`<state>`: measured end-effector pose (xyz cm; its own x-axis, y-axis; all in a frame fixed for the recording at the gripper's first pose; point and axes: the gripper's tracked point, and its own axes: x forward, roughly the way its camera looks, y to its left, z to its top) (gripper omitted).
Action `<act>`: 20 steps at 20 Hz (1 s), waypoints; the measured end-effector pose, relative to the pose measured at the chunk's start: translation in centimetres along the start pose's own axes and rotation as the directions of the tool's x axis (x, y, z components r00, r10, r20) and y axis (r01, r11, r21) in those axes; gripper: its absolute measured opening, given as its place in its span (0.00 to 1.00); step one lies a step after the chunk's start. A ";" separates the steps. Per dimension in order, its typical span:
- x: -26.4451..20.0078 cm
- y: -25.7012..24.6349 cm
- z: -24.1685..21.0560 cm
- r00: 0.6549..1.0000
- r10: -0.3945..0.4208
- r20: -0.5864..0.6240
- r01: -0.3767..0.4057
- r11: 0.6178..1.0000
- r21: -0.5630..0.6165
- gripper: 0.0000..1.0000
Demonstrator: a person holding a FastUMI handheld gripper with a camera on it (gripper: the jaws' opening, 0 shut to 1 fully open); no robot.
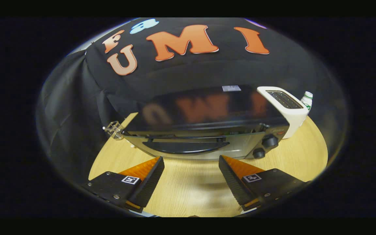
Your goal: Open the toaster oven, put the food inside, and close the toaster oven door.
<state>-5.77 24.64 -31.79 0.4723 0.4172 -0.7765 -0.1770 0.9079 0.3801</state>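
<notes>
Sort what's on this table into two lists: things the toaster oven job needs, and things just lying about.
For the job:
- toaster oven, door shut
- door handle, just ahead of the fingers
- claw, open, holding nothing

Lying about:
- white slot toaster, beside the oven
- bottle behind that toaster
- small clear object at the oven's other side

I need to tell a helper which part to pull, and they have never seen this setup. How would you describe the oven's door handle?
Find the toaster oven on the wooden table, just ahead of the open gripper. Along the top of its front door runs the handle, a long dark curved bar. The two knobs beside it are small and round.
</notes>
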 end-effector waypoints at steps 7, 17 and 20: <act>-7.3 1.4 7.7 0.982 0.046 0.181 -0.045 0.999 -0.012 0.99; -19.7 1.6 19.3 0.843 0.079 0.532 0.003 0.988 -0.152 0.99; -23.5 1.2 21.9 0.787 0.080 0.612 0.045 0.982 -0.185 0.99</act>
<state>1.82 14.95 -2.06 0.8861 0.3748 -0.2727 -0.3127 0.9177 0.2452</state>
